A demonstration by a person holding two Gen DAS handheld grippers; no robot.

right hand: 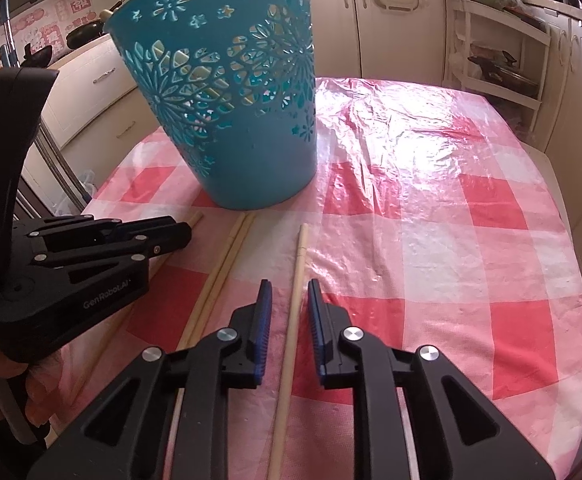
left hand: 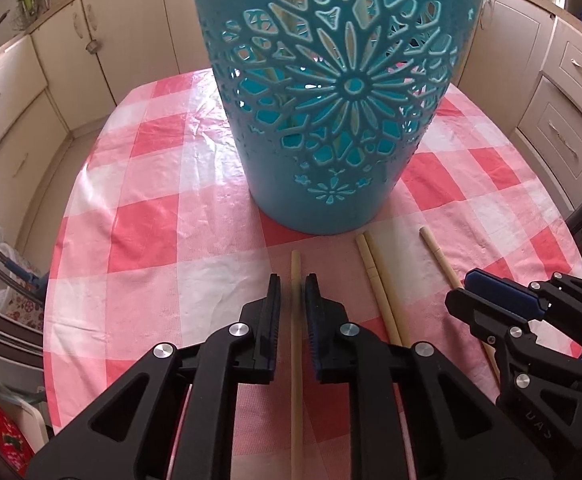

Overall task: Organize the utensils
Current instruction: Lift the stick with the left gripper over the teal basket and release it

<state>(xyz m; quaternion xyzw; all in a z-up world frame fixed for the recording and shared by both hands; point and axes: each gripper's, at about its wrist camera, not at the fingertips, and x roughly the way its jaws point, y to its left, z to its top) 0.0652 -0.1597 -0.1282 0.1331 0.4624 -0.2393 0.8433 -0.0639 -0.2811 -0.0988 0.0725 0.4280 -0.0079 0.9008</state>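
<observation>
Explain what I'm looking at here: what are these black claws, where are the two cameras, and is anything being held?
There is no robot arm: a person carries a hand-held gripper in each hand. Each picture comes from a camera on one gripper, looking along its fingers. The left hand-held gripper straddles one chopstick and the right hand-held gripper straddles another chopstick. Neither pinches, so nothing is held. A chopstick pair lies between them on the checked tablecloth, in front of a teal basket.

The basket blocks the way ahead; the cloth to its right lies open; 4 chopsticks lie between.
</observation>
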